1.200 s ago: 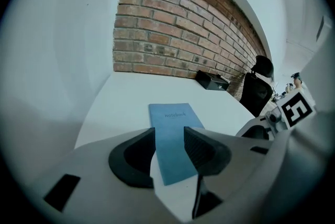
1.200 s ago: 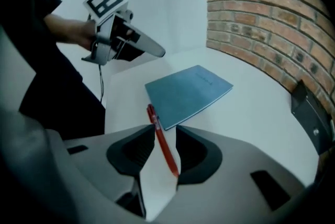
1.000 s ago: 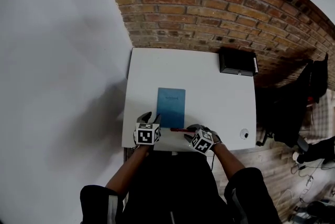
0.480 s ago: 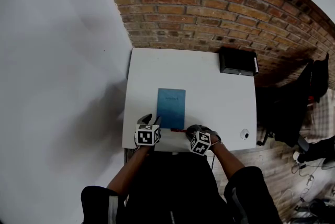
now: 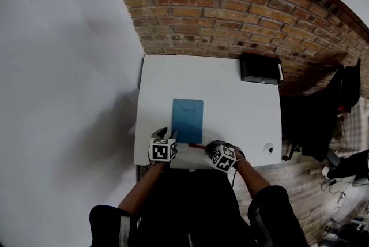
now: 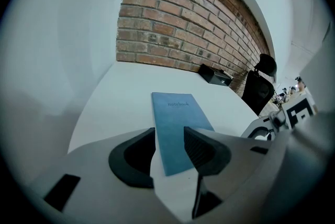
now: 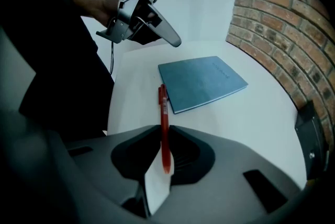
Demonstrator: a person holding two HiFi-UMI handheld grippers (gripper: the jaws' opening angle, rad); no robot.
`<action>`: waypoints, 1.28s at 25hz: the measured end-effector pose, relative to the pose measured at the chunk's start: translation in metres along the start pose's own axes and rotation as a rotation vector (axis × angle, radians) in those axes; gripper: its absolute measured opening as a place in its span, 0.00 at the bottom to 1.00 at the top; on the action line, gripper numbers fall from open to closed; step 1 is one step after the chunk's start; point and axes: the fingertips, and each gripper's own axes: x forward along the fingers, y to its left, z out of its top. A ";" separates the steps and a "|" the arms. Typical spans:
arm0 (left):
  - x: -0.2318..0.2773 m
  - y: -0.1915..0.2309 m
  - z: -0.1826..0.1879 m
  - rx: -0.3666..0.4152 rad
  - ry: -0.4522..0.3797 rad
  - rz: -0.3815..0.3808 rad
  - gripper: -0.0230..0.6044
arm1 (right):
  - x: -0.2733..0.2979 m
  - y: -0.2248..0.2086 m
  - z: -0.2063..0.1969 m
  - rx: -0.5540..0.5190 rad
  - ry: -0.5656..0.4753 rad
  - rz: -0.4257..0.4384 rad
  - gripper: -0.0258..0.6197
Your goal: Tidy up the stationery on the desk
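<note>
A red pen (image 7: 163,108), near the front edge of the white table (image 5: 230,90) and just beside a blue notebook (image 7: 202,83), is pinched by the right gripper (image 7: 164,136), whose jaws have just been closing. The left gripper (image 6: 168,139) is held spread over the notebook's near end.

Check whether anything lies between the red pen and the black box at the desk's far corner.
Nothing visible does. Bare desk runs from the red pen to the black box; the blue notebook lies left of that line.
</note>
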 end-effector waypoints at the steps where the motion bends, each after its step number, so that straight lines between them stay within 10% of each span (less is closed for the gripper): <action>1: 0.000 0.000 0.000 0.000 0.001 -0.002 0.32 | -0.002 0.001 0.000 0.017 -0.011 -0.002 0.14; 14: 0.005 -0.014 0.000 0.026 -0.011 -0.050 0.32 | -0.022 -0.009 0.017 0.178 -0.134 -0.071 0.14; 32: 0.000 -0.012 -0.007 0.024 -0.011 -0.047 0.32 | -0.024 -0.048 0.027 0.860 -0.427 -0.017 0.14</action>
